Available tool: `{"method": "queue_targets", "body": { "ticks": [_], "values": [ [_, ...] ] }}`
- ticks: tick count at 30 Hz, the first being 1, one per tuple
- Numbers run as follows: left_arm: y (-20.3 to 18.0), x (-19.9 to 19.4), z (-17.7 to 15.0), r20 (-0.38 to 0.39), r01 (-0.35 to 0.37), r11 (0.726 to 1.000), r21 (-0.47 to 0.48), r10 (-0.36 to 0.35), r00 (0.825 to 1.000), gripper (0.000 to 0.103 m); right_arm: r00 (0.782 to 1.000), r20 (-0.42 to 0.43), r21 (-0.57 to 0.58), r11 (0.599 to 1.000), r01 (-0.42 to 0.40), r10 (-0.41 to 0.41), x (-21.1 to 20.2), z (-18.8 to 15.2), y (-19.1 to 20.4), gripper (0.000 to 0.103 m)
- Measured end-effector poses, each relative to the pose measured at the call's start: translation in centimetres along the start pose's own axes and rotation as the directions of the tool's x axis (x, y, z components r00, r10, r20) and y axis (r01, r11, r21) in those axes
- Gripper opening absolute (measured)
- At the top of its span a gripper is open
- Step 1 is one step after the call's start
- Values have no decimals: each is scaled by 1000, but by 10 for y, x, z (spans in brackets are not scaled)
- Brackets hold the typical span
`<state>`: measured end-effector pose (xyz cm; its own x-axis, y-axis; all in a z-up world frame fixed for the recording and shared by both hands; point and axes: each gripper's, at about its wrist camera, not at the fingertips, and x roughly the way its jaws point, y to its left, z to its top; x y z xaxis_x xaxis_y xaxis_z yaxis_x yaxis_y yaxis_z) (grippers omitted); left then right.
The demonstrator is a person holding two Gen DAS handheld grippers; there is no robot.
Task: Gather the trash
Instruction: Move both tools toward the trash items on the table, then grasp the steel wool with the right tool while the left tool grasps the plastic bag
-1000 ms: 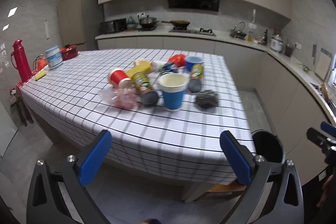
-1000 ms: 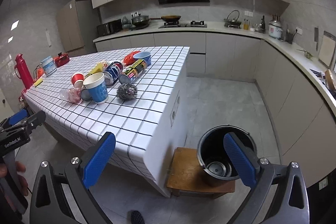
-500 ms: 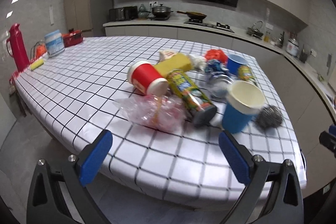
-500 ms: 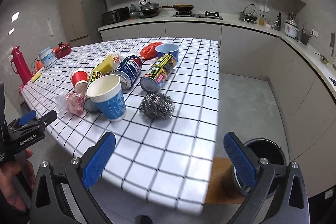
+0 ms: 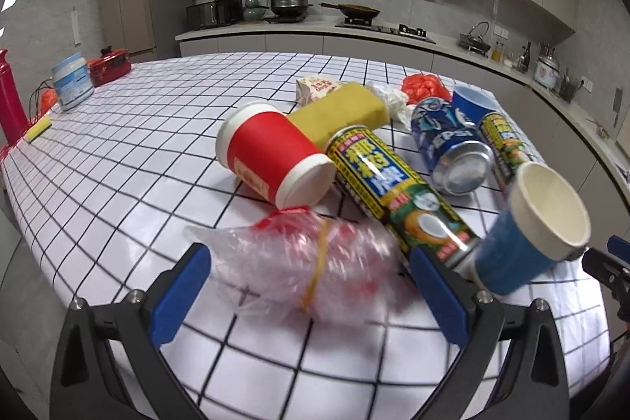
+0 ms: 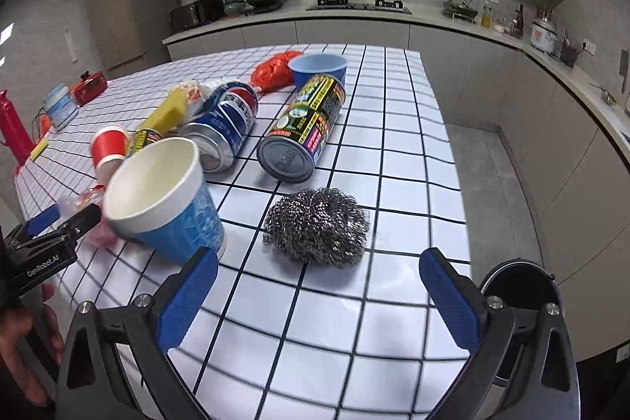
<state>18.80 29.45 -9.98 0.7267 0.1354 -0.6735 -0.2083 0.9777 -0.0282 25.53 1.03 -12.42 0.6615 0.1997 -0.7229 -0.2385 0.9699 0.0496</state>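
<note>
Trash lies on the checked tablecloth (image 5: 130, 160). My left gripper (image 5: 309, 286) is open, its fingers on either side of a crumpled clear plastic bag (image 5: 311, 270). Behind the bag lie a red paper cup (image 5: 271, 154), a yellow-green can (image 5: 397, 191), a Pepsi can (image 5: 449, 144) and a tilted blue paper cup (image 5: 531, 231). In the right wrist view my right gripper (image 6: 319, 298) is open, just short of a steel wool scrubber (image 6: 317, 227). The blue paper cup (image 6: 165, 195) sits to its left, with a second can (image 6: 305, 128) behind.
A black bin (image 6: 519, 286) stands on the floor past the table's right edge. A yellow sponge (image 5: 342, 111), an orange bag (image 5: 425, 87) and another blue cup (image 5: 470, 101) lie farther back. A red thermos (image 5: 10, 97) and a white jar (image 5: 71, 81) stand at the far left.
Both grippers have moved in over the table. The left one has come up around the plastic bag and the right one up to the steel wool. Both stayed open.
</note>
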Motion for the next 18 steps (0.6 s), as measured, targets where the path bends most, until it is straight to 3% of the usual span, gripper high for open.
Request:
{"method": "queue_targets", "body": {
  "ticks": [6, 12, 14, 18],
  "values": [
    [14, 14, 7, -15, 47, 999, -2, -47, 999, 101, 1000, -21, 23, 1000, 0, 0, 26, 5, -1, 102],
    [20, 7, 6, 8, 101, 995, 26, -101, 995, 93, 998, -52, 36, 999, -21, 23, 42, 4, 0, 79],
    [23, 3, 5, 14, 116, 993, 26, -117, 993, 90, 997, -67, 42, 999, -33, 36, 45, 2, 1, 62],
    [24, -4, 5, 28, 128, 992, 25, -128, 991, 87, 997, -67, 41, 998, -45, 47, 45, 0, 1, 59]
  ]
}}
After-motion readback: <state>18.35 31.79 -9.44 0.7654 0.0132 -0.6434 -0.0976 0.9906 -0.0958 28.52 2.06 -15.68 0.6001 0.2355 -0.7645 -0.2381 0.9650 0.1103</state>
